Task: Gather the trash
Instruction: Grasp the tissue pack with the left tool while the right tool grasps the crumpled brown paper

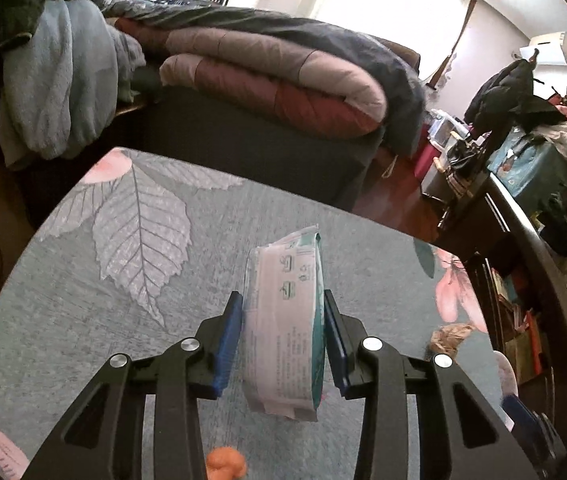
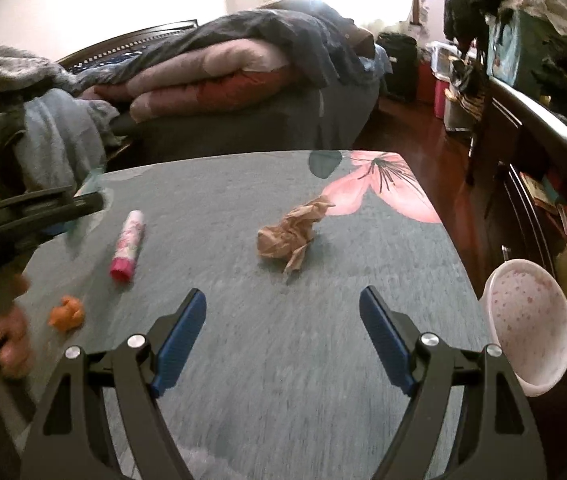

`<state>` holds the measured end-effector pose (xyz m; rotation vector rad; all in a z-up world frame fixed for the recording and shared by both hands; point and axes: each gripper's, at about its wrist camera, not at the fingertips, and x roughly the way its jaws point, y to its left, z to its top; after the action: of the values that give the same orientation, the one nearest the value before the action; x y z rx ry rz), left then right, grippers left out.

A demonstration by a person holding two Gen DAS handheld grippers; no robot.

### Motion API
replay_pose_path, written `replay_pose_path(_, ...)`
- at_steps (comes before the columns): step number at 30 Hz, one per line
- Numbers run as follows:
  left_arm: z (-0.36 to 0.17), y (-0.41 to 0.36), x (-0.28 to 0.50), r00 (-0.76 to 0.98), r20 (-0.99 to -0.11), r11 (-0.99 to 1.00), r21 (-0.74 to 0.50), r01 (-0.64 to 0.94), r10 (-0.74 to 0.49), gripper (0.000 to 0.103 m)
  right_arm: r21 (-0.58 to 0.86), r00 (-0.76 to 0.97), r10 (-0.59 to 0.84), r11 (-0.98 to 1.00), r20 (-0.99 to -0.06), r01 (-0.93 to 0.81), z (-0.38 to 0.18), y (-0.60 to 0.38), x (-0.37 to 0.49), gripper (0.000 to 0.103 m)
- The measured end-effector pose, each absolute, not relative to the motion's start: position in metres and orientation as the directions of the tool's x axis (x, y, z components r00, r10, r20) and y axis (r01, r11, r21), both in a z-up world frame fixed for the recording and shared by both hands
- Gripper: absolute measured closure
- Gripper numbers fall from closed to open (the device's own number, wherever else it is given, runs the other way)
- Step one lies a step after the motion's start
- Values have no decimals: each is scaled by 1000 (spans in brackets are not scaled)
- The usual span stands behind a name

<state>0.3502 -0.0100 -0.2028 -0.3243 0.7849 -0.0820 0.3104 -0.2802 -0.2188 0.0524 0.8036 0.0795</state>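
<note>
1. My left fingers (image 1: 283, 312) pinch a white-and-teal wipes packet (image 1: 283, 320) above the table (image 1: 83, 320); its print is too small to read.
2. An orange scrap (image 2: 66, 313), pink tube (image 2: 128, 245) and crumpled brown paper (image 2: 289, 236) lie on the table.
3. My right fingers (image 2: 282, 312) are spread, holding nothing.
4. The pink speckled bin (image 2: 527, 320) at the table's right edge looks bare inside.

Left tool (image 1: 283, 340) clamps wipes packet (image 1: 283, 332) above table (image 1: 83, 320).

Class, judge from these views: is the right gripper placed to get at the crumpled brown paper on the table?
Probably yes. The right gripper is open and empty, and the crumpled brown paper lies straight ahead with only bare tablecloth between.
</note>
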Motion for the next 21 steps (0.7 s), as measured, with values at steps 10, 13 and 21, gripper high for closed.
replay_pose_path(10, -188, -27, 341, 711, -662, 955, -293, 45, -237, 64, 108, 635, 81, 994, -768, 5, -240, -274, 381, 23)
replay_pose_path(13, -187, -32, 339, 712, -658, 956, -288, 65, -246, 64, 100, 632, 68, 995, -772, 15, -243, -271, 392, 35)
replay_pose_path(21, -188, -33, 337, 708, -666, 959, -277, 59, -236, 64, 100, 612, 80, 995, -787, -1, -241, -274, 382, 79)
